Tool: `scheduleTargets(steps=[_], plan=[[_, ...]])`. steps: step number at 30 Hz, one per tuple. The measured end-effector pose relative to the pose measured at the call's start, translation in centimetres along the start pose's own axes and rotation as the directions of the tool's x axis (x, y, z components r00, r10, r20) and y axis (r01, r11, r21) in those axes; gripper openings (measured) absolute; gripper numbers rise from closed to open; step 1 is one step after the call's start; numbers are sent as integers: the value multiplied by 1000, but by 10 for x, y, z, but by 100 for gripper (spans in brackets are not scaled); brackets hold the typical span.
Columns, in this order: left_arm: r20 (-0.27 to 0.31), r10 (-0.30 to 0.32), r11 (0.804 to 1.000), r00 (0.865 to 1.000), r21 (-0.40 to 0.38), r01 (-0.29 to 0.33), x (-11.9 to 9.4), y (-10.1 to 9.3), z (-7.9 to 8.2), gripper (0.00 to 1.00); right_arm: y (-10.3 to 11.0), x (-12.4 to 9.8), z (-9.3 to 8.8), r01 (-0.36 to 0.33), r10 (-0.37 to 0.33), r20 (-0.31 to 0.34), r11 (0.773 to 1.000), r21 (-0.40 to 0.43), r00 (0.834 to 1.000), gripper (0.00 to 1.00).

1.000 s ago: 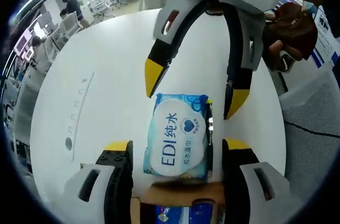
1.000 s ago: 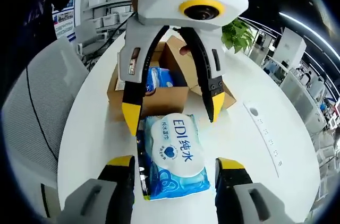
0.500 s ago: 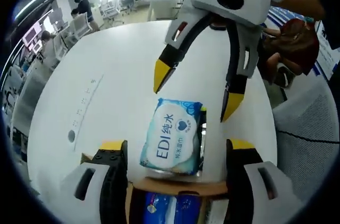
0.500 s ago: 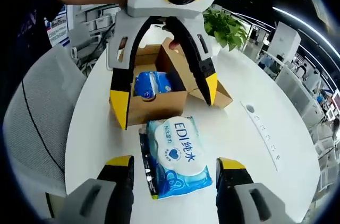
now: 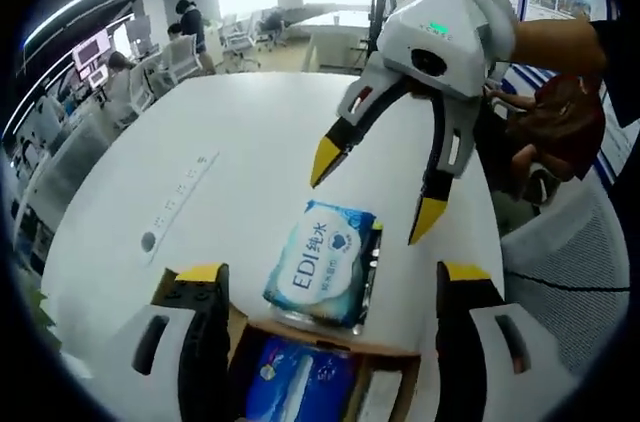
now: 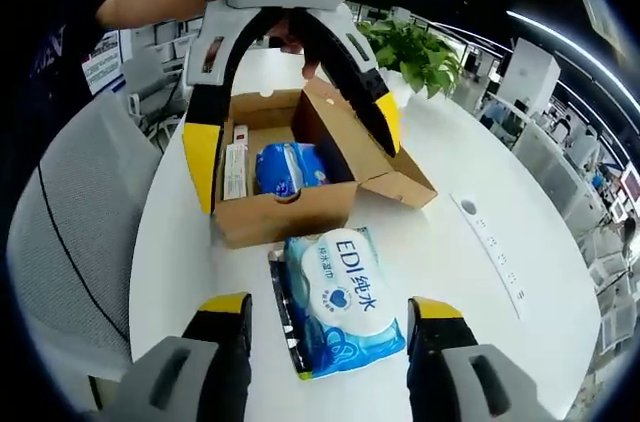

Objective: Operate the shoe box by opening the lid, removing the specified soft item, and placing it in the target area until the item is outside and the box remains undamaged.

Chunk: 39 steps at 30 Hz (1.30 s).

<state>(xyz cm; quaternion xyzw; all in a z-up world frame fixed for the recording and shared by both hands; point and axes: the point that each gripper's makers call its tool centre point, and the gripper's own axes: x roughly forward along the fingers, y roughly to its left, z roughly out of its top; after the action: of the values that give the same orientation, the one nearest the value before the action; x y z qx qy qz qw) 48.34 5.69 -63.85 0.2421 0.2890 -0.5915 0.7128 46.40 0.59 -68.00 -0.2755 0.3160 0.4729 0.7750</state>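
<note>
A blue and white wet-wipe pack [image 5: 323,264] [image 6: 343,300] lies flat on the white table, just outside the open cardboard shoe box [image 6: 288,164] [image 5: 330,367]. The box lid [image 6: 362,145] is folded open to one side. Inside the box sits another blue pack [image 6: 290,166] [image 5: 295,384] and a white carton [image 6: 234,172]. My left gripper [image 5: 322,277] is open, hovering over the box edge and the pack. My right gripper [image 6: 327,307] is open, its jaws either side of the pack without touching it. Each gripper appears open in the other's view, raised above the table.
A grey office chair [image 6: 70,242] stands beside the round white table [image 5: 230,142]. A power strip [image 5: 178,202] [image 6: 492,242] is set into the tabletop. A green plant [image 6: 420,47] stands beyond the box. Desks and people [image 5: 190,17] fill the far background.
Both grippers have lifted and pulled back from the wipe pack, which stays on the table. More of the open box now shows in both views.
</note>
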Motion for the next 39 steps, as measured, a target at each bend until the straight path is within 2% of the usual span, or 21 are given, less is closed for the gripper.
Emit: scheduleTargets(steps=[19,22,26,33,39], plan=[[120,65,992,991,-111,-52,-46,-14,-19,97,9,-6,7,28,-28,-14,1000,12,1000,63],[142,91,989,986,-125,-73,-55,-13,-21,99,10,-8,8,31,-31,-13,999,10,999,63],[193,129,983,973,-152,-100,-71,-13,-16,99,11,-11,9,44,-44,-19,999,1,999,63],[220,157,977,963,-178,-119,-89,-12,-22,99,12,-15,13,53,-53,-13,999,8,999,63],[235,211,965,949,-203,-165,-106,-11,-32,99,12,-16,19,66,-66,-6,998,3,998,62]])
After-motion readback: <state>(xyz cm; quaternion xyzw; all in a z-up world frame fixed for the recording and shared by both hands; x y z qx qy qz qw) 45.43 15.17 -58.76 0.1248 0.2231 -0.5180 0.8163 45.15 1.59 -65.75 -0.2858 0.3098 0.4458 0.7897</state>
